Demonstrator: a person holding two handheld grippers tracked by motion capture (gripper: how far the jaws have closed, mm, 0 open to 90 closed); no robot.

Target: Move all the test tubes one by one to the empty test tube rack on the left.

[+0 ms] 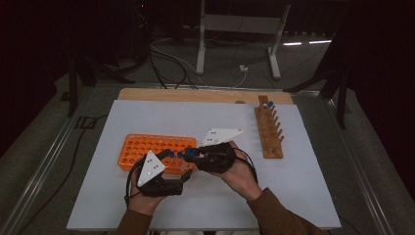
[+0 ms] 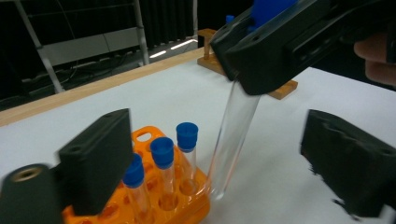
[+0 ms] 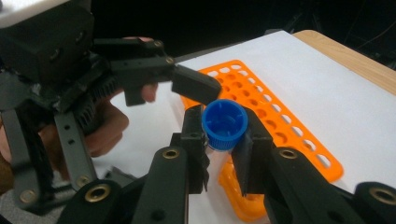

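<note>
Right gripper view: my right gripper (image 3: 225, 140) pinches a blue-capped tube (image 3: 224, 124) between its jaws, just above the orange rack (image 3: 289, 135). Left gripper (image 2: 224, 158) spread wide beside it.

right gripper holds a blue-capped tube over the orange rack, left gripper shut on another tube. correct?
Not quite. The left gripper is open and holds nothing: the left gripper view shows its jaws wide apart. The rest stands: the right gripper clamps the blue-capped tube at the orange rack.
</note>
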